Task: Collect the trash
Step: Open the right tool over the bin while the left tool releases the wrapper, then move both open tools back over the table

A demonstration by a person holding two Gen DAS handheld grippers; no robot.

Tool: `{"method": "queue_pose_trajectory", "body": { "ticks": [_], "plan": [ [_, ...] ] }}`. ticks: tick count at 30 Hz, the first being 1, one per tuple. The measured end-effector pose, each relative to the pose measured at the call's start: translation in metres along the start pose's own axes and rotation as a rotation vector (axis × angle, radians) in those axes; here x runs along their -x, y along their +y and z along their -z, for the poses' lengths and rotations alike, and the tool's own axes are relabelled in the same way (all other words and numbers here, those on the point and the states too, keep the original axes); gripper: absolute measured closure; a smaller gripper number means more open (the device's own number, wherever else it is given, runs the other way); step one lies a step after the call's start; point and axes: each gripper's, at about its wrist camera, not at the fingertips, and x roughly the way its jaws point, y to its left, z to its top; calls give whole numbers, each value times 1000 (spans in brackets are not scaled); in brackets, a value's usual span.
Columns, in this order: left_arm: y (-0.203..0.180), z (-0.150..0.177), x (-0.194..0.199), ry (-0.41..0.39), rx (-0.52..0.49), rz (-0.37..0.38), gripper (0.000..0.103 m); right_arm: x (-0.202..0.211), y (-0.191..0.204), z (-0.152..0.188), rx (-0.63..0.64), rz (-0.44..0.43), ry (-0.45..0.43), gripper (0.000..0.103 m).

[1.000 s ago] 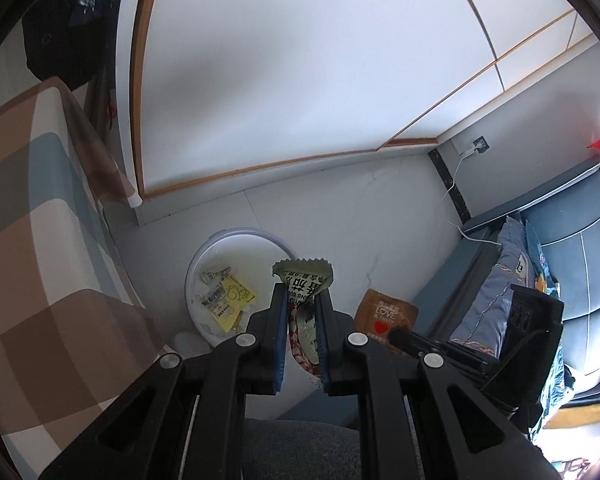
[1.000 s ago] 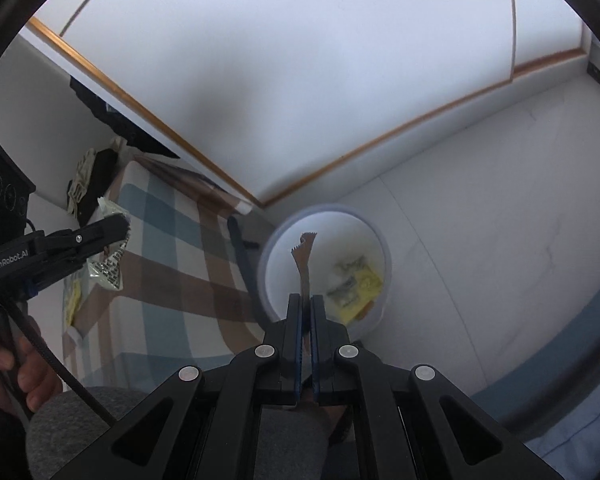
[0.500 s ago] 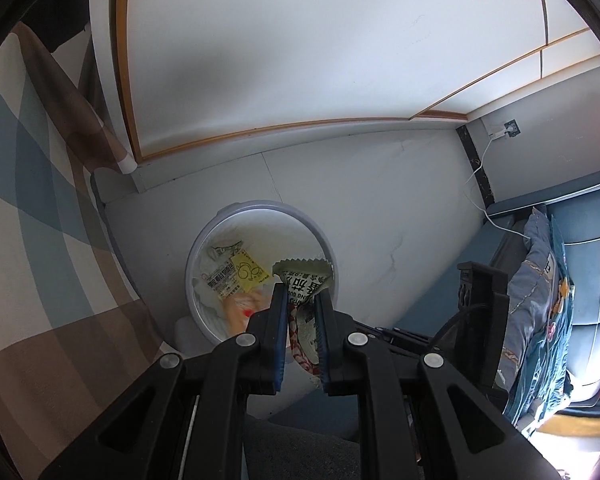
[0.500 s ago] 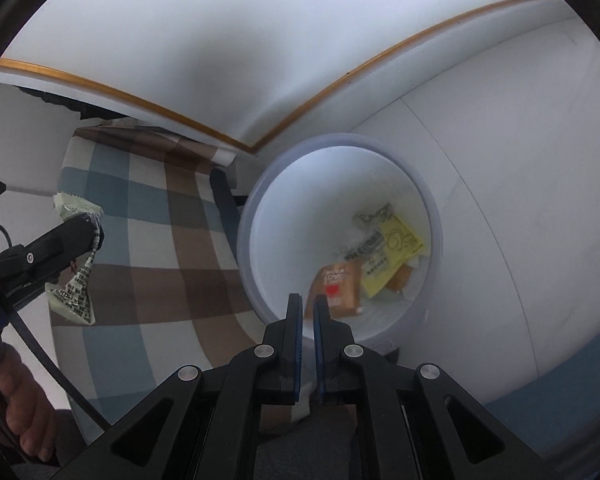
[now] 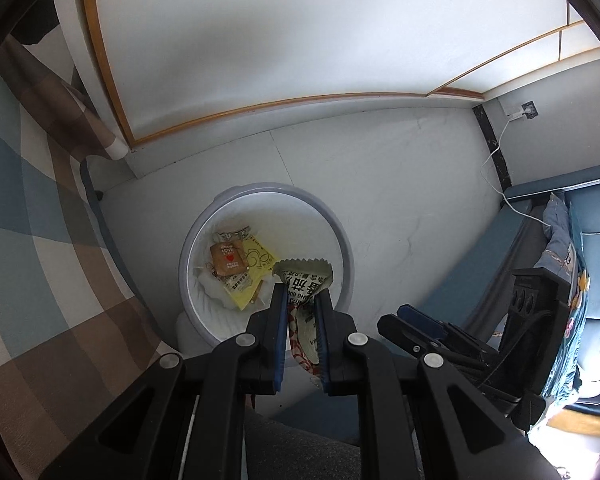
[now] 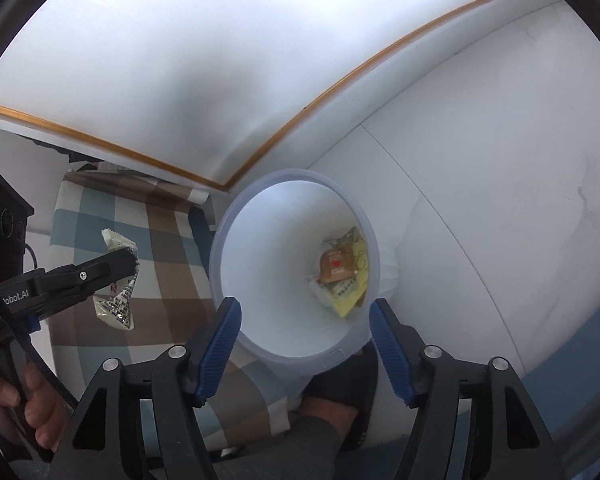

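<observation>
Over the bin (image 5: 346,248), our left claw (image 5: 301,300) pinches a light, crinkly snack wrapper (image 5: 305,280) mid-body; our right claw (image 6: 304,316) gapes wide, holding nothing.

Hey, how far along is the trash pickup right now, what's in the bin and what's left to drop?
Done: a brown heart-print packet and yellow wrappers lie in the white bin. The right gripper is open and empty above it. In hand: the left gripper is shut on a printed snack wrapper, near the bin's rim. Left: dropping that wrapper in.
</observation>
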Motion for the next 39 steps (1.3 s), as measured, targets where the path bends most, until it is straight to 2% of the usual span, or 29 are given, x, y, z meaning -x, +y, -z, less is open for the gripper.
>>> {"method": "queue_pose_trajectory", "body": {
  "ticks": [3,11,13,14,16,18,21,25,30,34,39],
  "plan": [
    [-3,-2,-5,14,0,-13,94,6,-3,2,-7,14,-14,30],
    [-10,-5,-18,84,1,-33,91,14,-12,5,-44,18,-42,27],
    [-14,-3,-14,76,-8,-52,77,13,-16,6,-61,21,-40,27],
    [-15,-2,-11,61,-11,-46,73,14,-17,6,-66,20,-40,27],
    [-16,0,-4,27,-14,-56,52,16,-17,8,-69,23,-45,27],
    [-15,3,4,-7,-16,-70,46,19,-15,10,-64,20,-52,27],
    [-15,8,14,-40,-18,-86,44,26,-12,12,-57,22,-66,27],
    [-13,15,31,-112,-26,-123,35,40,-7,14,-50,23,-102,26],
    [-13,22,58,-199,-33,-125,35,61,7,15,-22,11,-151,25],
    [-12,31,83,-281,-45,-181,34,79,25,18,14,0,-193,25],
    [-6,42,114,-365,-35,-203,33,104,54,23,68,-15,-247,25]
  ]
}}
